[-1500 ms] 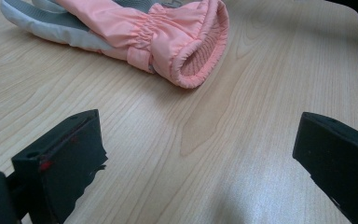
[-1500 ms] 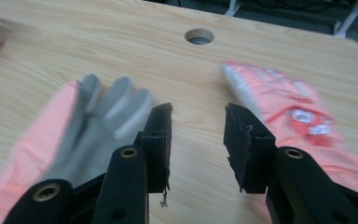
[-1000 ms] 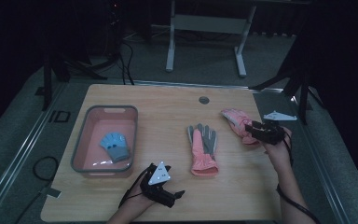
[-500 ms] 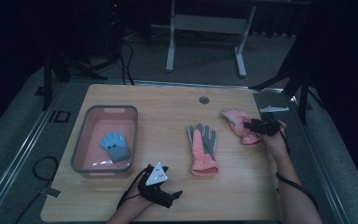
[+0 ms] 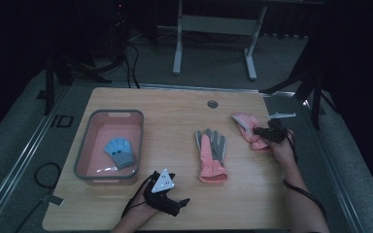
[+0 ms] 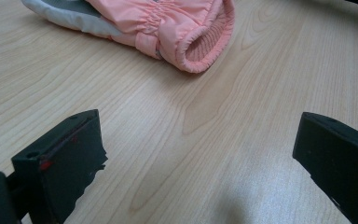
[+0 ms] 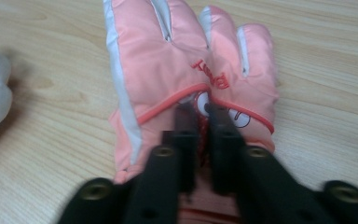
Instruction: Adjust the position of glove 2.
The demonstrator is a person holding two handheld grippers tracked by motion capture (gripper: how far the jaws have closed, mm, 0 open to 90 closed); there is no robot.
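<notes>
Change: since a second ago the right tongs (image 7: 203, 109) have come down onto the pink glove (image 7: 186, 70) at the right side of the desk (image 5: 175, 111), and their jaws have just been closing, with the glove's cloth between them.
Right tongs: nearly shut, the two black jaws pinch a fold of the pink glove's back, just below its red lettering and beside the printed eyes; in the high view these tongs (image 5: 263, 132) sit on the same glove (image 5: 245, 124), with the person's right hand behind them.
Pink glove: lies flat on the desk, back upward, fingers pointing away from the tongs that grip it.
Left tongs: wide open (image 6: 196, 163), holding nothing, bare wood between the jaws; in the high view they rest near the front edge of the desk (image 5: 167, 196) and have kept their place.
Second glove: pink with grey fingers (image 5: 211, 155), flat at mid-desk, between the two tongs and touching neither; its ribbed cuff (image 6: 200, 44) opens toward the left tongs.
Tub: pink with a grey rim (image 5: 85, 145), at the desk's left side, well apart from both gloves.
Blue glove: lies inside the tub (image 5: 119, 151).
</notes>
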